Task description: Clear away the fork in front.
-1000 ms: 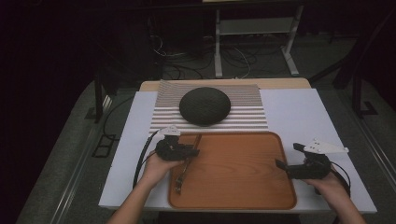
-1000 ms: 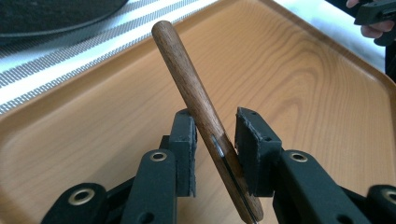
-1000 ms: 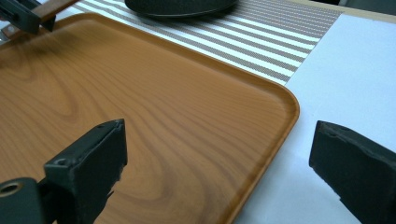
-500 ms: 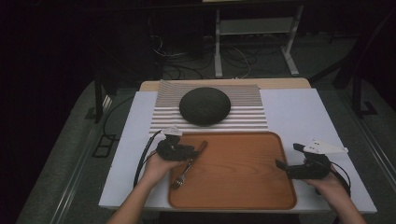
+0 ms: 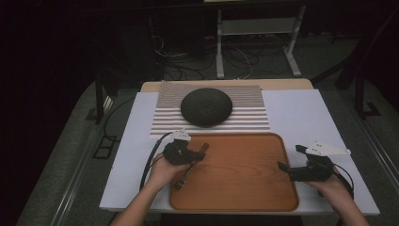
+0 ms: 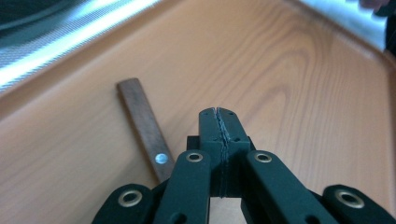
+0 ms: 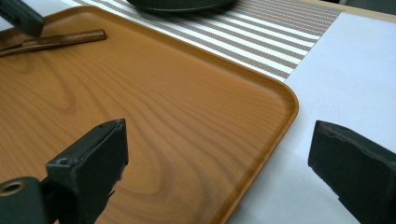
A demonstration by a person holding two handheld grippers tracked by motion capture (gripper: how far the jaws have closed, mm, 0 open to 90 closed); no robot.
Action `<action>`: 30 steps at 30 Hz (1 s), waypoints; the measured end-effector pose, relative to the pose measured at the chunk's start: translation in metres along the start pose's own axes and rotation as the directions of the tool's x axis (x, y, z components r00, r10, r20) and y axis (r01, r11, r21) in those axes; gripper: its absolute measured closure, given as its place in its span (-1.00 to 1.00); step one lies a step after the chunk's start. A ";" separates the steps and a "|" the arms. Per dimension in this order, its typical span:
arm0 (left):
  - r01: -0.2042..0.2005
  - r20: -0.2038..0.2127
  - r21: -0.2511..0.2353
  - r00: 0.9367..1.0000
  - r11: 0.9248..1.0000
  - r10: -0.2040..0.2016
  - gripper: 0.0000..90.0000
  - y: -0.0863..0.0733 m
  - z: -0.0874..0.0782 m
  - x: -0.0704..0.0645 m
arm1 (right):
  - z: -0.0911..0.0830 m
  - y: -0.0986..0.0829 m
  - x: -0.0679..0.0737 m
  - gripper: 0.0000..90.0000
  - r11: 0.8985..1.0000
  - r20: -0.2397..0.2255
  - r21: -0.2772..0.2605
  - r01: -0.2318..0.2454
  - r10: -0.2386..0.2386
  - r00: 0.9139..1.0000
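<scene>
The left tool (image 6: 218, 122) has its jaws pressed fully together with nothing between them. It hangs low over the left part of the wooden tray (image 5: 244, 188). The fork (image 6: 145, 126) lies on the tray floor just beside that tool, on the left of the jaws in the left gripper view. Its wooden handle with a metal rivet runs away from the camera and leans a little leftward, roughly in line with the jaws rather than across them. From above, the fork (image 5: 189, 165) lies slantwise near the tray's left edge, with its head toward the person and its handle end toward the far rim, partly hidden under the hand. So the left tool is by far the nearer one. A grasp would probably call for opening the jaws and shifting sideways over the handle.

The right tool (image 5: 294, 160) rests at the tray's right rim, well apart from the fork, with its jaws spread wide and empty.

Farther off, a dark dome-shaped lid (image 5: 206, 107) sits on a striped mat (image 5: 249, 113) on the tabletop (image 5: 301, 113).
</scene>
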State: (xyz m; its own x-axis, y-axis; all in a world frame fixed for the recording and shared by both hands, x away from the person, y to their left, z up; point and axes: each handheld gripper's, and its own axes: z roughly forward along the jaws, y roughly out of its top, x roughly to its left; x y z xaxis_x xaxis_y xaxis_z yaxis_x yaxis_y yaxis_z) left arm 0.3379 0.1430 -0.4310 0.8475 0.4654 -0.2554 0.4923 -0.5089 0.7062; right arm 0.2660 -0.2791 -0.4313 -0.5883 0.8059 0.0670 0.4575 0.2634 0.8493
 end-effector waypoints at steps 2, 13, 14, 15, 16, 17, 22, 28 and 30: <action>-0.019 -0.021 0.046 1.000 0.999 0.020 0.99 -0.001 0.006 0.000 | 0.000 0.000 0.000 -0.89 1.000 0.001 -0.002 -0.001 0.001 1.000; -0.005 -0.079 0.077 0.997 0.997 0.011 0.99 -0.005 0.005 0.011 | -0.002 -0.001 0.001 -0.89 1.000 0.006 -0.002 -0.001 0.001 1.000; -0.002 -0.084 0.076 0.996 0.997 0.008 0.99 -0.005 0.004 0.012 | -0.002 -0.001 0.001 -0.89 1.000 0.006 -0.001 -0.002 0.002 1.000; 0.001 -0.089 0.077 0.996 0.997 0.006 0.99 -0.006 0.003 0.013 | -0.002 -0.001 0.001 -0.89 1.000 0.006 0.001 -0.002 0.002 1.000; 0.005 -0.095 0.076 0.996 0.997 0.002 0.99 -0.006 0.002 0.015 | -0.002 -0.001 0.001 -0.89 1.000 0.006 0.002 -0.001 0.001 1.000; 0.009 -0.099 0.074 0.995 0.997 -0.002 0.99 -0.006 0.000 0.016 | -0.002 -0.002 0.001 -0.89 1.000 0.006 0.003 0.000 0.000 1.000; 0.031 -0.115 0.067 0.993 0.997 -0.023 0.99 -0.010 -0.006 0.022 | -0.002 -0.002 0.000 -0.89 1.000 0.006 0.002 0.001 -0.001 1.000; 0.063 -0.140 0.058 0.989 0.996 -0.054 0.99 -0.016 -0.016 0.032 | -0.002 -0.002 0.001 -0.89 1.000 0.005 0.005 0.004 -0.004 1.000; 0.074 -0.148 0.051 0.987 0.996 -0.066 0.99 -0.018 -0.020 0.036 | -0.002 -0.002 0.001 -0.89 1.000 0.005 0.006 0.004 -0.004 1.000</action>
State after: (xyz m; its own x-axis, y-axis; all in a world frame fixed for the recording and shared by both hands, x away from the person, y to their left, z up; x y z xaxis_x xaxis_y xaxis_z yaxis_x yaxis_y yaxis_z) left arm 0.3554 0.1836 -0.4397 0.7745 0.5998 -0.2010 0.5633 -0.5093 0.6506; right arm 0.2636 -0.2796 -0.4317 -0.5865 0.8076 0.0607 0.4588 0.2696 0.8466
